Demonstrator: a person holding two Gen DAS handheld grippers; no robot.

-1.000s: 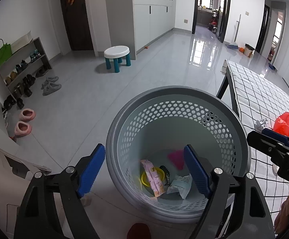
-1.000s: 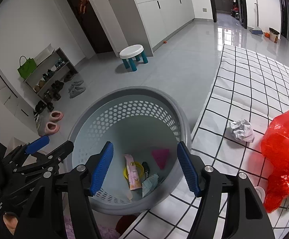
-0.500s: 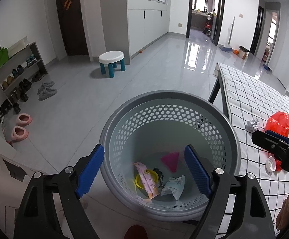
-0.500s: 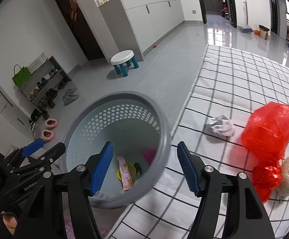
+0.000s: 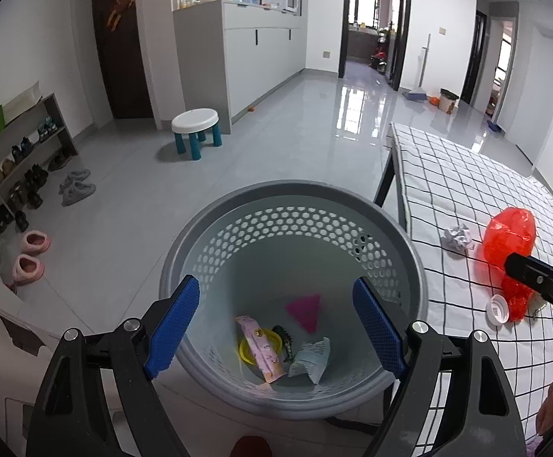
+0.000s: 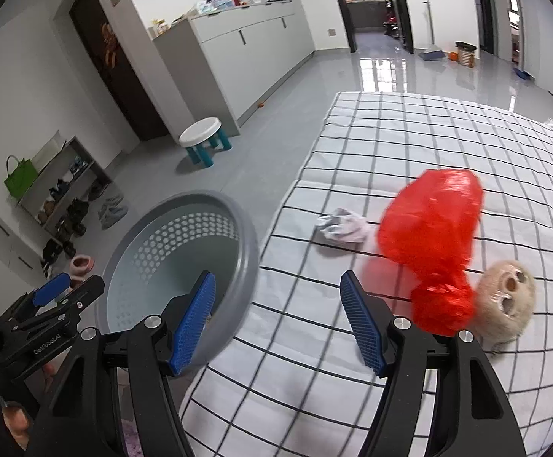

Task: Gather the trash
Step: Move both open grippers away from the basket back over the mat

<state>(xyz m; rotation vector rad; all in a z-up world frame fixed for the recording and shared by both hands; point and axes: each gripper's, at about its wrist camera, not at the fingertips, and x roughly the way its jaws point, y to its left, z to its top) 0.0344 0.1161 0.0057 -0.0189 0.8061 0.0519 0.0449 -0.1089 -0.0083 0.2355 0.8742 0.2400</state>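
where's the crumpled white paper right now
In the right wrist view, the crumpled white paper lies on the checked bedcover, just left of the red plastic bag and right of the grey basket.

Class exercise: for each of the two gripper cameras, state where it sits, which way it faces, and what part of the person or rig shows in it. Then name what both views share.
Left wrist: sits on the left gripper, angled down into the grey basket; its open blue-padded fingers show, with the right gripper's tip at the right edge.
Right wrist: sits on the right gripper, angled down at the checked table edge; its open fingers show, with the left gripper at lower left.
Shared: basket, crumpled paper, red bag, white stool.
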